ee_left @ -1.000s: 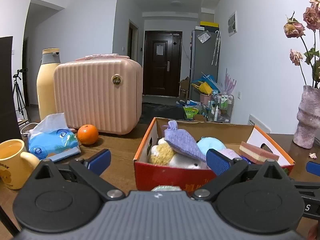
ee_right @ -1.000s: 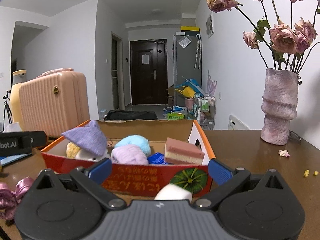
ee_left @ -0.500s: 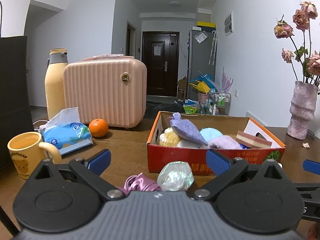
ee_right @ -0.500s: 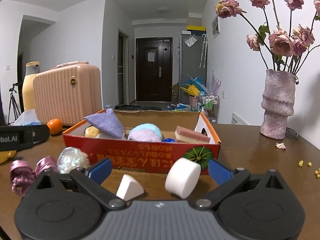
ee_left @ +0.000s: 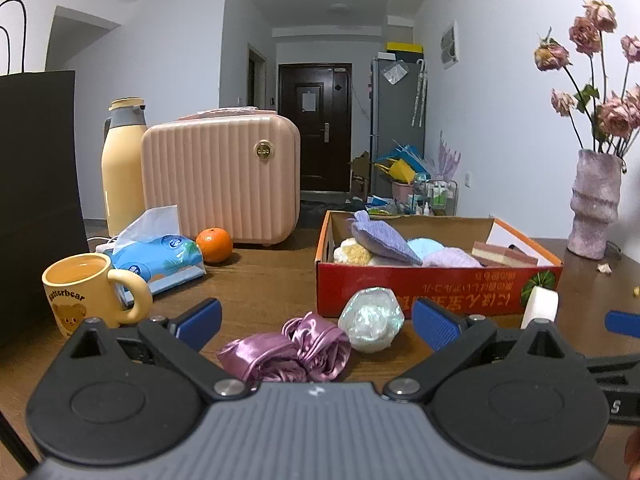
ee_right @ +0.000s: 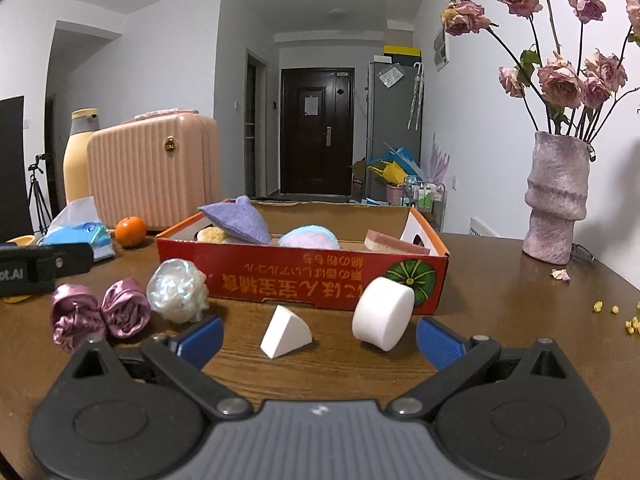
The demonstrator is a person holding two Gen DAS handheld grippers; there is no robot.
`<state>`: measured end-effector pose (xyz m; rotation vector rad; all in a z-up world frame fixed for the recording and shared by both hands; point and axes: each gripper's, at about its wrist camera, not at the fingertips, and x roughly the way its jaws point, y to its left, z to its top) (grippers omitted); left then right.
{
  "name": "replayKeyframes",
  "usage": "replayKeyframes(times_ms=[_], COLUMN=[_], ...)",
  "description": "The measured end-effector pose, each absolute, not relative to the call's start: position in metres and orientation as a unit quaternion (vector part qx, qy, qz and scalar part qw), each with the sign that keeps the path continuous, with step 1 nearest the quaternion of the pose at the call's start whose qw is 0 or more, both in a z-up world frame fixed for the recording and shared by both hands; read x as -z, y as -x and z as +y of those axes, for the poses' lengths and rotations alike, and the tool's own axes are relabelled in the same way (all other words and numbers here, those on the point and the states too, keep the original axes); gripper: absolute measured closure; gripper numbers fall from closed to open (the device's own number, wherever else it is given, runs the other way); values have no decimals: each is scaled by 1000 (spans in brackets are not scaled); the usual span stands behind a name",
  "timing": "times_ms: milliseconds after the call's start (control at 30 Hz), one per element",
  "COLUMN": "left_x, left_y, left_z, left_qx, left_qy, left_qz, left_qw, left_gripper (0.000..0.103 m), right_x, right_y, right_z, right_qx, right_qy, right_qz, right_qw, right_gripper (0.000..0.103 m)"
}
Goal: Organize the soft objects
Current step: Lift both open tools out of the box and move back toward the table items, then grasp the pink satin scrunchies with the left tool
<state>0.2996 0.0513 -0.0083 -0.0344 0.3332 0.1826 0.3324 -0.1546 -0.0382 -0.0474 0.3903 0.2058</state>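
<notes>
Before the red box (ee_right: 304, 280), both grippers — left (ee_left: 316, 320), right (ee_right: 318, 334) — gape, seemingly empty.

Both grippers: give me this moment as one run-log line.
left gripper: open, empty | right gripper: open, empty | on table: purple scrunchie, pearly ball, white wedge, white round sponge | box: partly filled
</notes>
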Motion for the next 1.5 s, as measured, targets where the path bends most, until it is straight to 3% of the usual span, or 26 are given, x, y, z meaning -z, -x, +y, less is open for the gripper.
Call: replayKeyframes(times_ms=[1200, 1333, 1433, 1500], left_x=[56, 61, 64, 65], left_y=[-376, -387, -392, -393], left_z=[95, 99, 102, 102], left_qx=[-35, -30, -22, -19], left_qy=[-29, -26, -20, -21], left_qz=[277, 295, 306, 310], left_qw=[960, 955, 951, 950], left_gripper=[1, 3, 11, 22], right_x=[54, 54, 55, 54], right_y=[-362, -364, -366, -369], right_z=[-120, -118, -116, -113], right_qx=[-106, -107, -107, -107], right_qy=[38, 38, 37, 37], right_qz=[228, 228, 229, 230], right_qw=[967, 967, 967, 967], right_gripper=[0, 0, 0, 0])
